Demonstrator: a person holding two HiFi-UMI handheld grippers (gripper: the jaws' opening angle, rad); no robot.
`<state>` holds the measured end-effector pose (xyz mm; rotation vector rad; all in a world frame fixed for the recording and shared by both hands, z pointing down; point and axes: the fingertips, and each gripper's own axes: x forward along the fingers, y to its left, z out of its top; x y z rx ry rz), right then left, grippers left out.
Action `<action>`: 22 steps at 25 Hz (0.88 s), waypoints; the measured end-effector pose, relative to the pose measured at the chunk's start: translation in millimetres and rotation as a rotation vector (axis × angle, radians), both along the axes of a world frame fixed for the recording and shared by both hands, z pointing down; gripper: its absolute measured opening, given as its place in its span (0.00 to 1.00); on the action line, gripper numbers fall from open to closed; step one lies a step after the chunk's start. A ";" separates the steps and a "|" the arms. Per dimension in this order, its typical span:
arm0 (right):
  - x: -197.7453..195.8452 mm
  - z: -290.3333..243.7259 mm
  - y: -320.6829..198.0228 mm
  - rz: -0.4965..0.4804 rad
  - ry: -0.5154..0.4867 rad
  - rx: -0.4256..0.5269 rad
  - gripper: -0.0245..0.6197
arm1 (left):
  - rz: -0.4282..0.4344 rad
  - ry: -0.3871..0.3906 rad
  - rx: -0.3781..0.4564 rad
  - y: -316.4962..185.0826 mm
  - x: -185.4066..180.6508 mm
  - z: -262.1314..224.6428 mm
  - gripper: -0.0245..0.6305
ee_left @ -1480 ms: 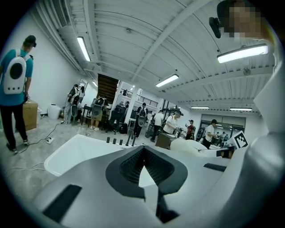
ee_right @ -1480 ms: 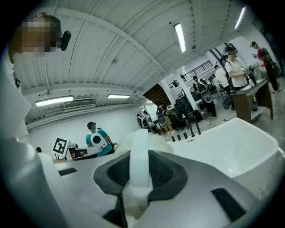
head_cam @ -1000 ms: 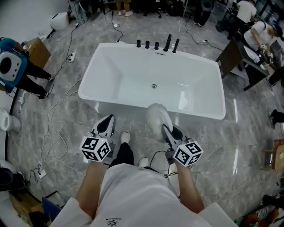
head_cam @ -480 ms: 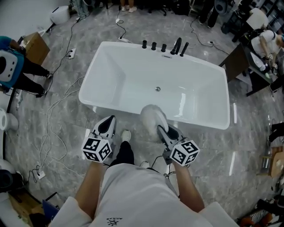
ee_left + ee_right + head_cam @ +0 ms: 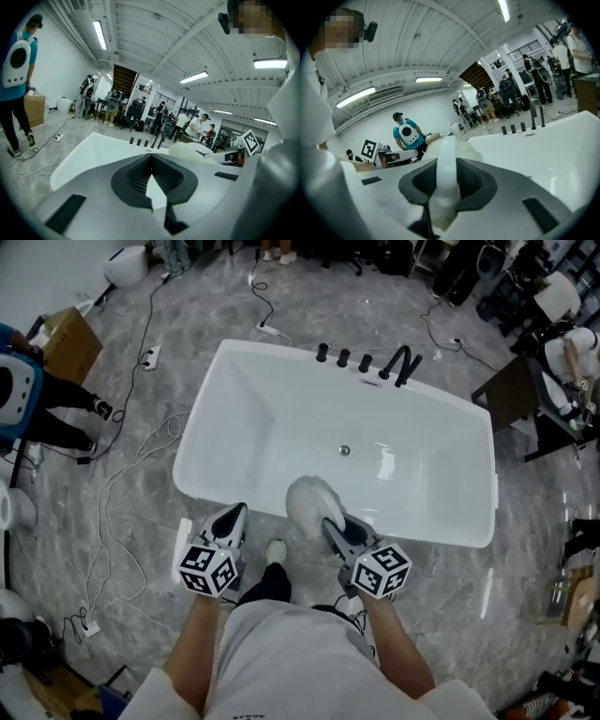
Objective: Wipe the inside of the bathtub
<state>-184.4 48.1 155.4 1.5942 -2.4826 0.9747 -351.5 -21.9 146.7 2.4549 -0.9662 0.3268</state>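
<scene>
Two grippers: your right gripper's jaws clamp the fluffy duster, pointing away from you over the bathtub's near rim; left gripper's jaws closed, empty.

The person wears a white shirt with short sleeves. Just above the shirt in the head view are dark trousers and a white shoe. Up and left of the shirt is the left gripper. Up and right of it is the right gripper. Both are grey-white with black ribbed pads inside. Each has a cube with black and white squares. A thin dark cable shows at the shirt's top edge.
</scene>
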 end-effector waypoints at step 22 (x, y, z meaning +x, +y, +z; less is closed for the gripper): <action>-71.1 30.9 -176.4 -0.192 -0.003 -0.082 0.19 | -0.037 -0.021 -0.026 -153.9 -26.1 37.1 0.05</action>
